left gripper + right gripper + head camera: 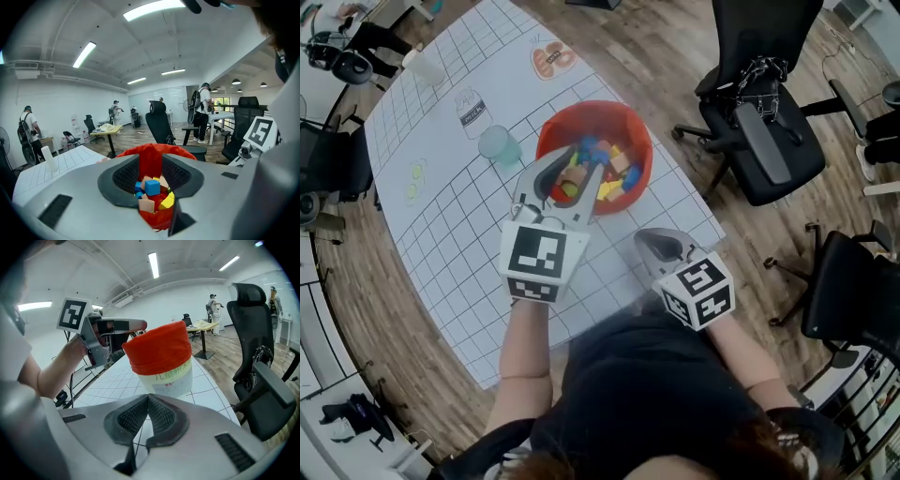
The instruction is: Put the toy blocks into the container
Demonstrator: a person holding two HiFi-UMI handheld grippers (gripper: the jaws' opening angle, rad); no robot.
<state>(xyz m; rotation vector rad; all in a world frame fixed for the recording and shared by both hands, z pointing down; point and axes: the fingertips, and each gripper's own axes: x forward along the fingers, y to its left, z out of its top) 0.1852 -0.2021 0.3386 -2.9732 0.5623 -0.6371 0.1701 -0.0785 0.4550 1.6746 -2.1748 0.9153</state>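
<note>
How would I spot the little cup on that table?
On the white gridded table, find the red-lined container of toy blocks. The cup stands at its left in the head view: pale green and translucent, unlike the clear labelled bottle nearby.

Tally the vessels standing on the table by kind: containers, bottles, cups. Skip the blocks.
red container: 1
bottle: 1
cups: 2, a teal cup and a white cup
Total: 4
</note>
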